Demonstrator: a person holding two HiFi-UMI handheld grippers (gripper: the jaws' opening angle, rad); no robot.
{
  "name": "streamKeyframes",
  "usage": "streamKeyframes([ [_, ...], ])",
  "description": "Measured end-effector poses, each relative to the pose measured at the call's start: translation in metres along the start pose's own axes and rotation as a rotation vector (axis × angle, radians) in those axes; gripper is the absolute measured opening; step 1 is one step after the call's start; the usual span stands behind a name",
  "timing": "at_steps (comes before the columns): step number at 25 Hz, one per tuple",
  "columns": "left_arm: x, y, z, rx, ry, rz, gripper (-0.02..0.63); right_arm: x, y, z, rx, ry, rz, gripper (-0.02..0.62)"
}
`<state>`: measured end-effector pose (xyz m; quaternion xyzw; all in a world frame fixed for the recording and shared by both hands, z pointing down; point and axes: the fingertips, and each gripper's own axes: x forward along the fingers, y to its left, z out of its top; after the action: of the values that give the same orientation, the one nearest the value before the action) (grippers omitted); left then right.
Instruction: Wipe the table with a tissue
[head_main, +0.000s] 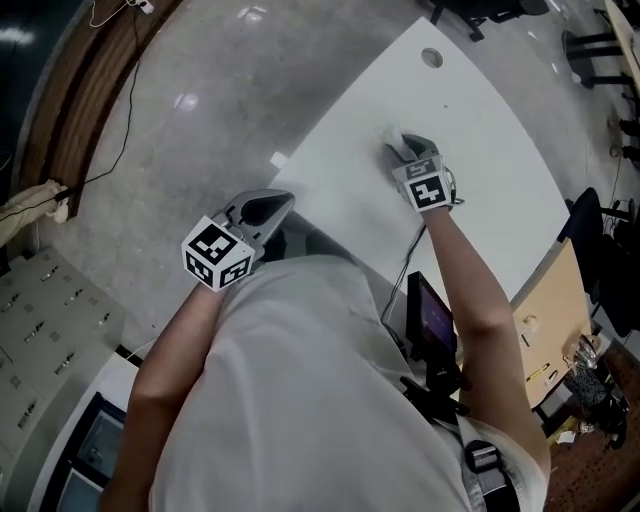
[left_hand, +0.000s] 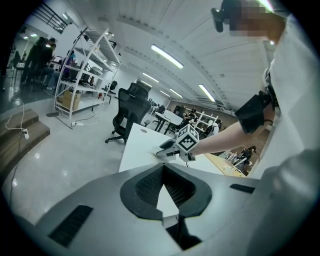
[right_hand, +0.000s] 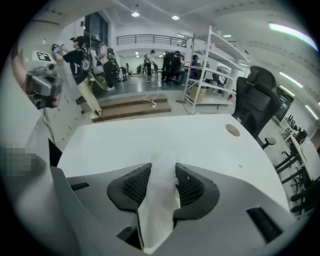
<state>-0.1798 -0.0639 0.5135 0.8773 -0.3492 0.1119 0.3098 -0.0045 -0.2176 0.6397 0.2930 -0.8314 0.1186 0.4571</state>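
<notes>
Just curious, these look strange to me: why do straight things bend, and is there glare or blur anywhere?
Left gripper view: the wide-angle lens bows the shelving rack, and the corners go dark. Right gripper view: same bulge; the tissue up close looks soft. Head view: bright glints sit on the glossy floor; the white table is evenly lit.

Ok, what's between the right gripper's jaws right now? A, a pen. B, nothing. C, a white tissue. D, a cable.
C: in the right gripper view, a white tissue is pinched between the pads of the right gripper, above the table.
</notes>
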Motion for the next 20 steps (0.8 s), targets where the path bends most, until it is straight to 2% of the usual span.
streamKeyframes([
  [1, 0.001, -0.002, 0.000, 0.002, 0.002, -0.002, 0.006, 0.003, -0.007, -0.001, 0.000, 0.022, -0.034, 0.146],
  [3, 0.001, -0.003, -0.001, 0.005, 0.007, -0.005, 0.006, 0.003, 0.001, 0.000, -0.074, 0.047, -0.078, 0.145],
  [5, 0.001, -0.003, -0.004, 0.010, 0.017, -0.011, 0.006, 0.000, 0.036, 0.002, -0.197, 0.041, -0.044, 0.144],
  [7, 0.002, -0.004, -0.004, 0.017, 0.027, -0.021, 0.006, -0.009, 0.095, -0.003, -0.297, 0.011, 0.090, 0.144],
  [10, 0.006, -0.004, -0.001, 0.030, 0.032, -0.033, 0.006, -0.037, 0.189, -0.033, -0.465, -0.040, 0.352, 0.144],
  [12, 0.009, -0.006, 0.002, 0.041, 0.034, -0.043, 0.006, -0.057, 0.226, -0.060, -0.575, -0.041, 0.475, 0.144],
  [14, 0.013, -0.008, 0.004, 0.049, 0.038, -0.053, 0.006, -0.071, 0.237, -0.082, -0.645, -0.024, 0.554, 0.144],
  [16, 0.017, -0.012, 0.004, 0.054, 0.044, -0.062, 0.006, -0.078, 0.229, -0.096, -0.656, -0.020, 0.590, 0.144],
  [17, 0.018, -0.014, 0.004, 0.056, 0.046, -0.066, 0.006, -0.077, 0.216, -0.097, -0.626, -0.023, 0.578, 0.145],
  [20, 0.022, -0.018, 0.005, 0.064, 0.051, -0.073, 0.005, -0.065, 0.149, -0.086, -0.438, -0.047, 0.425, 0.146],
])
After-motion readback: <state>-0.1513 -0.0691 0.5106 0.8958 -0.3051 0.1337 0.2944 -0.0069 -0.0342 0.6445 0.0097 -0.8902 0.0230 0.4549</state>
